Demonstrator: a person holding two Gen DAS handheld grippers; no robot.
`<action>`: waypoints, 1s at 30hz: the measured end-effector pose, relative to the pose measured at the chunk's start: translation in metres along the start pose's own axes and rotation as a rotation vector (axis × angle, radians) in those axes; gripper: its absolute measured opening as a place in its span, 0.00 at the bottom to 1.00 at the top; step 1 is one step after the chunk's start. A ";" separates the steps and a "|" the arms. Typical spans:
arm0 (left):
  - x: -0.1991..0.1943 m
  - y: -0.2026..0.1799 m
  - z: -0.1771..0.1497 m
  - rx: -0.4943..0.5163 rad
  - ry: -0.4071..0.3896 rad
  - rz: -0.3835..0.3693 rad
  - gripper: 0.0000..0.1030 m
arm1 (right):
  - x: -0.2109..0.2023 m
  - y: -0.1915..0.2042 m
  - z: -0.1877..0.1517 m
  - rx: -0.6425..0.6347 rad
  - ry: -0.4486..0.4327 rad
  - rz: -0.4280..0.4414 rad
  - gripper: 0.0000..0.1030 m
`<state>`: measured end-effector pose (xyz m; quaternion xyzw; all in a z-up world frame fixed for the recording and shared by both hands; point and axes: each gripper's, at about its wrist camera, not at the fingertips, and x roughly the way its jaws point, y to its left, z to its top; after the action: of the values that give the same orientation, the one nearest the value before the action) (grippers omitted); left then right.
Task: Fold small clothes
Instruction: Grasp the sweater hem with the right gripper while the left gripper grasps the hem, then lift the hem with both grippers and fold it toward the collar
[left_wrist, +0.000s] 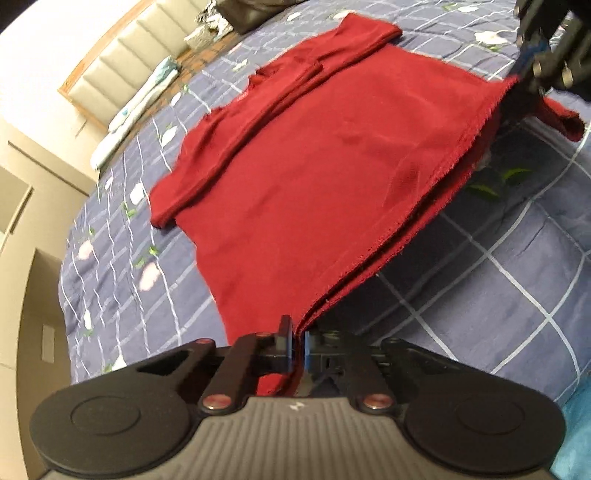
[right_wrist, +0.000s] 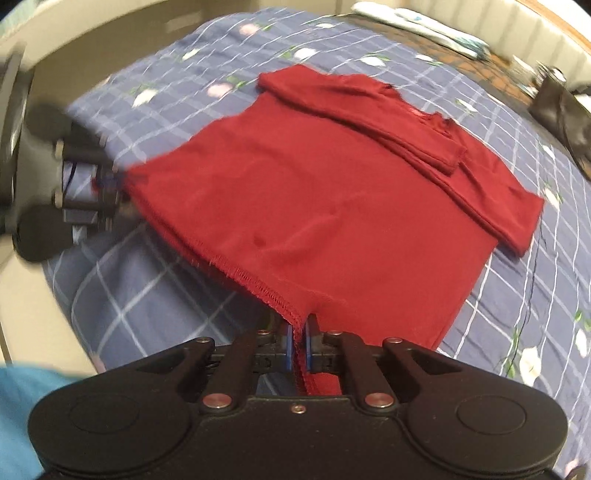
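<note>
Shirt (left_wrist: 303, 155) hem corners between both jaws

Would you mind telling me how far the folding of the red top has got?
Done: both sleeves are folded across the red top. In hand: the left gripper and right gripper each pinch a hem corner, lifted off the bedspread. Left: carrying the hem up to the collar.

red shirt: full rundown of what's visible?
The red shirt is dark red thin knit with long sleeves folded across its upper part and a stitched, slightly frayed hem. It lies on the blue checked bedspread, hem edge lifted. The left gripper and right gripper each pinch one hem corner.
</note>
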<state>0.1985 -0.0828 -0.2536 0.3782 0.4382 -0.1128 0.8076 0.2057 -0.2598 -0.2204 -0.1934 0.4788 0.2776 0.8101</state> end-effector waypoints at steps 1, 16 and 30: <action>-0.003 0.001 0.001 0.008 -0.005 0.003 0.05 | -0.001 0.003 -0.001 -0.026 0.009 0.003 0.05; -0.069 0.001 -0.012 0.032 -0.089 -0.062 0.03 | -0.049 0.032 -0.015 -0.077 0.029 -0.067 0.05; -0.138 -0.016 -0.105 0.065 -0.092 -0.220 0.03 | -0.098 0.135 -0.070 -0.017 0.091 -0.065 0.05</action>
<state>0.0437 -0.0400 -0.1867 0.3484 0.4357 -0.2320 0.7968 0.0350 -0.2222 -0.1733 -0.2280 0.5064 0.2462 0.7944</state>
